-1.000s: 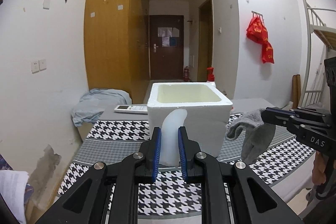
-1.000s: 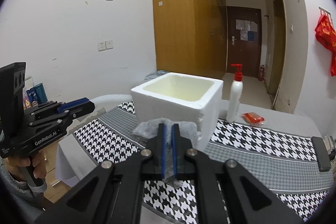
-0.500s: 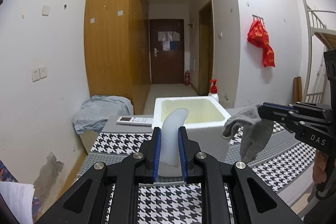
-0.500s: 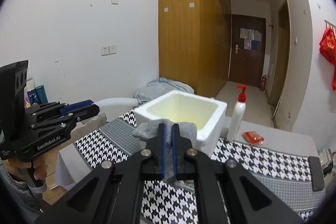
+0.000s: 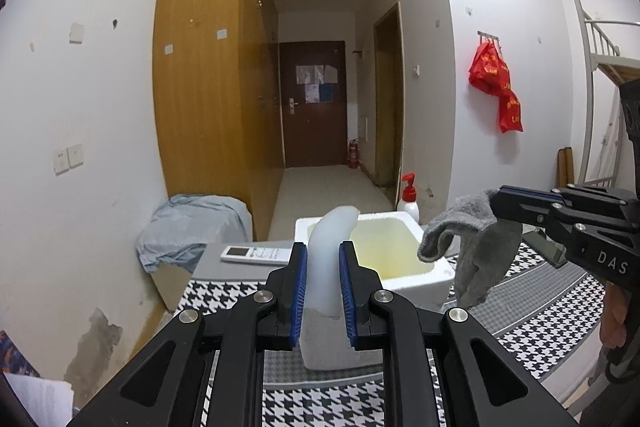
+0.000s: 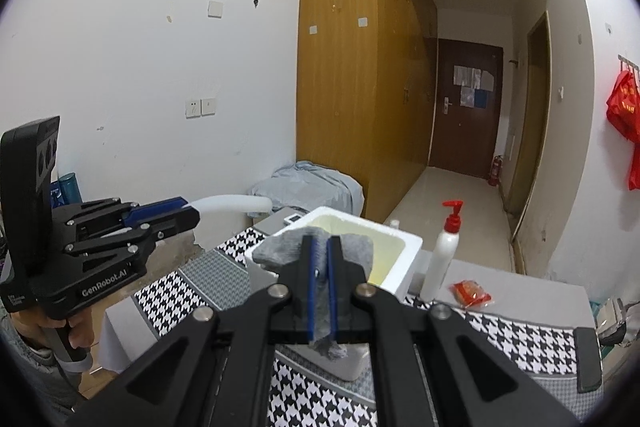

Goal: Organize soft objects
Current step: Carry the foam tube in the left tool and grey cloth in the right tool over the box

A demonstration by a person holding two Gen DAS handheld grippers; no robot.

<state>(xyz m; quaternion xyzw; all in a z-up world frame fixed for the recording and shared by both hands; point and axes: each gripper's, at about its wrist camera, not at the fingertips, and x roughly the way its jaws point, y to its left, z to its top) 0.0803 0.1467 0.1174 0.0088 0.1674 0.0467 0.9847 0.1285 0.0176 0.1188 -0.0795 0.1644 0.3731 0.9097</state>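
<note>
Above a table with a houndstooth cloth (image 5: 224, 297), two handheld grippers carry soft items toward an open white foam box (image 5: 434, 273). On the left, the left gripper (image 5: 323, 287) has its fingers clamped on a pale, curved foam piece (image 5: 326, 251) held short of the box's near wall. To the right, the right gripper (image 6: 320, 287) pinches a grey sock (image 6: 356, 249), which dangles beside the box rim. Judged from here, either item could drape over the rim or fall outside if let go early. A pump bottle (image 6: 444, 251) stands close behind the box and could be knocked over.
</note>
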